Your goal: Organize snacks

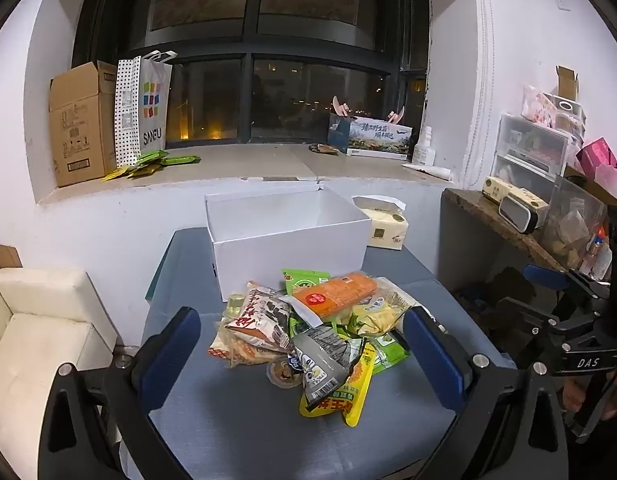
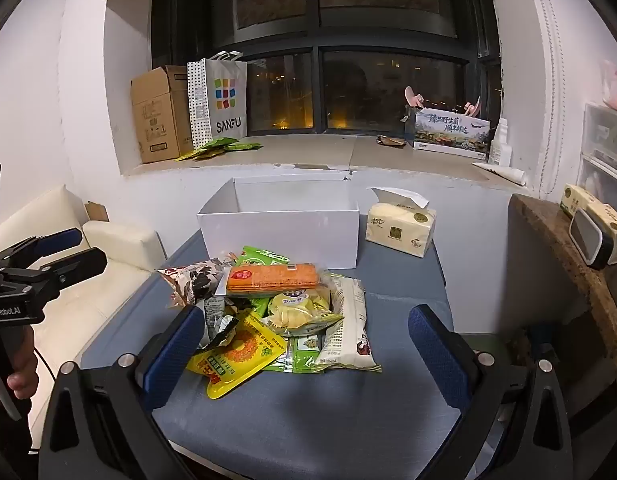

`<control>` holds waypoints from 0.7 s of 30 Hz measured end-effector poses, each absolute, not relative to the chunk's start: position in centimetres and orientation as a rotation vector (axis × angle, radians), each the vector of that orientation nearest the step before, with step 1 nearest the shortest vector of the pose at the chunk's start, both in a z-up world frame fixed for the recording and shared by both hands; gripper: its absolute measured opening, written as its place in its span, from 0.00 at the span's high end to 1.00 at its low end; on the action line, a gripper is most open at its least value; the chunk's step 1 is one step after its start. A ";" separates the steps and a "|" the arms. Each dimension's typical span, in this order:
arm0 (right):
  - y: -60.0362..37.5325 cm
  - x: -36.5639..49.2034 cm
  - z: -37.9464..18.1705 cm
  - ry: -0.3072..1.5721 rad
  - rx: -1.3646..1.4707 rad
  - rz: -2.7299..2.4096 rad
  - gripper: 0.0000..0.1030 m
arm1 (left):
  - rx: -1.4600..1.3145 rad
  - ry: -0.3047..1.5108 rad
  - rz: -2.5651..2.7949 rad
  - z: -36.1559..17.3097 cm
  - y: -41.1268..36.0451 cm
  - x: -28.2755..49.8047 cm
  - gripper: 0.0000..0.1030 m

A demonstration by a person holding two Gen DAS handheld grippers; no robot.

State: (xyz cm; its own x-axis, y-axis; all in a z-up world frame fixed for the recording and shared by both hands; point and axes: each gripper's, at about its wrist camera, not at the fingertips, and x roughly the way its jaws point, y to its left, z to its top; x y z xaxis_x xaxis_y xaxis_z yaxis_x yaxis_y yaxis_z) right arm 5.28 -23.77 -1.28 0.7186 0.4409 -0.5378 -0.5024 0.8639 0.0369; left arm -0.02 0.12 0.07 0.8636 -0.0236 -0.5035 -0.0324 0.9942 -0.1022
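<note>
A pile of snack packets (image 1: 320, 332) lies on the blue-grey table (image 1: 236, 432), with an orange packet (image 1: 336, 294) on top and a yellow packet (image 1: 344, 396) at the front. An open white box (image 1: 292, 240), empty as far as I can see, stands behind the pile. My left gripper (image 1: 304, 344) is open and empty, its fingers either side of the pile, held above the table. In the right wrist view the pile (image 2: 276, 316) and the box (image 2: 284, 224) show too. My right gripper (image 2: 304, 340) is open and empty over the pile's front.
A tissue pack (image 2: 400, 224) sits right of the box. A wooden shelf (image 2: 564, 256) with clutter stands at the right, a cream sofa (image 1: 40, 340) at the left. The windowsill holds a cardboard box (image 1: 80, 124), a shopping bag (image 1: 144, 108) and green packets.
</note>
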 end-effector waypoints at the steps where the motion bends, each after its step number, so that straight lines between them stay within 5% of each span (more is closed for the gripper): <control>1: -23.7 5.2 -1.3 0.555 -0.113 0.526 0.00 | -0.108 0.528 0.002 0.1 0.2 0.0 0.00; 21: -23.5 5.3 -1.7 0.572 -0.113 0.538 0.00 | -0.104 0.538 0.035 0.1 0.4 0.0 0.00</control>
